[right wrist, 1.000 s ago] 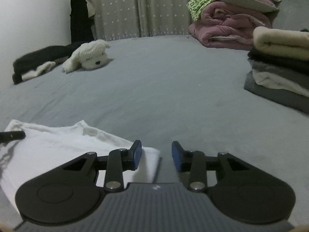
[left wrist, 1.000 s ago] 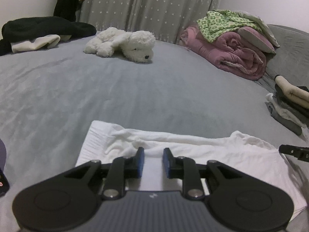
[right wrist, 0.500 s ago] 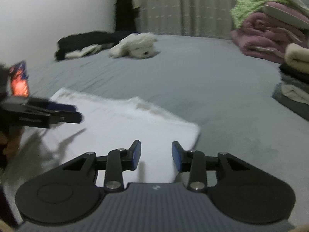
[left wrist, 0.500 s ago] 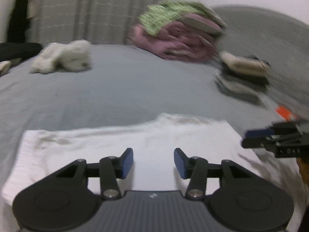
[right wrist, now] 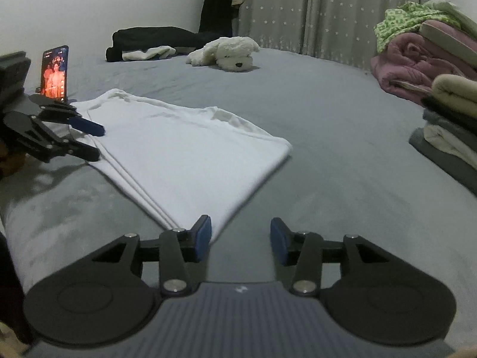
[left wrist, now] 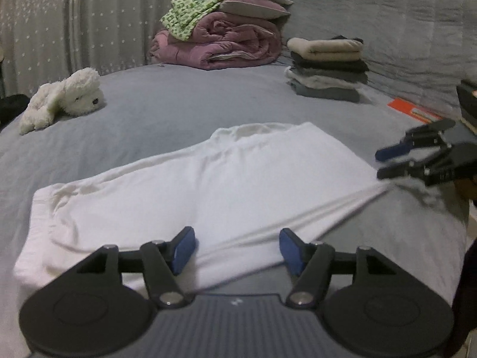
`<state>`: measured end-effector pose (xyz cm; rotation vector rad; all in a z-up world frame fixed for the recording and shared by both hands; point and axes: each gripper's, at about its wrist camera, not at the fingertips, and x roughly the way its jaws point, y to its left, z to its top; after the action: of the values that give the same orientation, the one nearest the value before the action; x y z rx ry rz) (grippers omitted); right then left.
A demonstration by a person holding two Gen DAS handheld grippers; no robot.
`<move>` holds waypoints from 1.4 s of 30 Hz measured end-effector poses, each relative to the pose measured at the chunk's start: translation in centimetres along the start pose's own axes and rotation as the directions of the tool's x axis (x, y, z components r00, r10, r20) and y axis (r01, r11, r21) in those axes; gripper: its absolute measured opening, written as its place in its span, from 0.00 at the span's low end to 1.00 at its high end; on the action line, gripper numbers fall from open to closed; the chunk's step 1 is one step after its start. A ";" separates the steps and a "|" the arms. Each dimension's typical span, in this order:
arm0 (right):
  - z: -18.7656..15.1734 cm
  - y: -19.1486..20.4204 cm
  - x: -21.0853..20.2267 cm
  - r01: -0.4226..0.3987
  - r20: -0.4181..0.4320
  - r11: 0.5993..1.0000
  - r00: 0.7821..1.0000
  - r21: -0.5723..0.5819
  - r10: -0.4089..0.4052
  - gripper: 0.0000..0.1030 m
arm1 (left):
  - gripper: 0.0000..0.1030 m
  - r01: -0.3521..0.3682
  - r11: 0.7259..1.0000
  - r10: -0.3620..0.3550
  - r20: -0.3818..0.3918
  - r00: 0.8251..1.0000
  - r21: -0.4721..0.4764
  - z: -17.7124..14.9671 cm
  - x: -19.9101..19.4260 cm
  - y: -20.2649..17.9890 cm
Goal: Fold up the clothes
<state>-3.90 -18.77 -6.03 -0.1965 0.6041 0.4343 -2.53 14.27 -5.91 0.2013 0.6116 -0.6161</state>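
Observation:
A white garment (left wrist: 208, 185) lies folded into a long flat strip on the grey bed (left wrist: 179, 110). My left gripper (left wrist: 237, 249) hovers over its near edge, jaws opening; cloth lies below the blue pads (left wrist: 182, 249), which do not press on it. My right gripper (right wrist: 241, 240) stands at the other end of the garment (right wrist: 184, 155), jaws opening, with the cloth's corner beside its left pad and bare sheet in the gap. Each gripper shows in the other's view: the right gripper (left wrist: 383, 163) at the garment's right corner, the left gripper (right wrist: 97, 142) at its left corner.
A stack of folded clothes (left wrist: 326, 68) and a pink quilt (left wrist: 220, 44) under a green cloth sit at the far side. A white plush dog (right wrist: 226, 53), black clothes (right wrist: 149, 37) and a lit phone on a stand (right wrist: 55, 71) are further left. An orange item (left wrist: 413, 110) lies right.
Both views have swung round, the left one toward the folded stack, the right one toward the phone. Both grippers now face each other across the garment's ends. Both pairs of jaws stand wider.

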 end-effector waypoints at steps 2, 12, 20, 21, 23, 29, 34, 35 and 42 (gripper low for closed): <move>-0.3 -0.2 -0.4 0.002 -0.012 1.000 1.000 -0.009 -0.002 0.47 | 0.66 0.010 1.000 -0.010 -0.019 1.000 0.024 -0.4 -0.6 0.1; 1.1 -2.7 -0.4 -0.097 -0.067 0.979 0.992 0.180 0.110 0.48 | 0.66 0.005 0.999 0.000 -0.109 0.994 0.041 0.1 -2.7 0.6; 1.8 -5.0 1.2 -0.215 -0.088 0.840 0.951 0.498 0.296 0.48 | 0.66 0.033 0.990 -0.025 -0.058 0.998 0.139 2.1 -2.0 -2.8; 1.8 -5.4 1.5 -0.219 -0.089 0.815 0.946 0.536 0.313 0.48 | 0.66 0.039 0.988 -0.032 -0.050 0.998 0.152 2.3 -1.7 -3.4; 1.8 -6.0 1.9 -0.225 -0.086 0.768 0.936 0.599 0.341 0.48 | 0.66 0.049 0.984 -0.044 -0.035 0.998 0.172 2.7 -1.0 -4.5; 2.0 -7.2 2.5 -0.240 -0.086 0.677 0.907 0.696 0.411 0.42 | 0.66 0.089 0.971 -0.089 -0.011 0.996 0.221 3.8 1.3 -8.1; 1.9 -7.2 2.6 -0.257 -0.092 0.654 0.889 0.712 0.449 0.34 | 0.66 0.120 0.961 -0.123 -0.004 0.992 0.249 4.6 3.2 -11.0; 1.9 -7.1 2.7 -0.259 -0.095 0.653 0.885 0.712 0.455 0.27 | 0.66 0.126 0.958 -0.130 -0.002 0.992 0.258 4.7 3.5 -11.5; 2.1 -7.4 2.6 -0.266 -0.088 0.620 0.873 0.738 0.480 0.08 | 0.60 0.142 0.935 -0.154 0.011 0.988 0.324 5.4 5.3 -15.1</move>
<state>2.37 -23.86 -5.45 0.6526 1.0658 0.5556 -5.53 -2.26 -4.70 0.4530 0.4911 -0.8642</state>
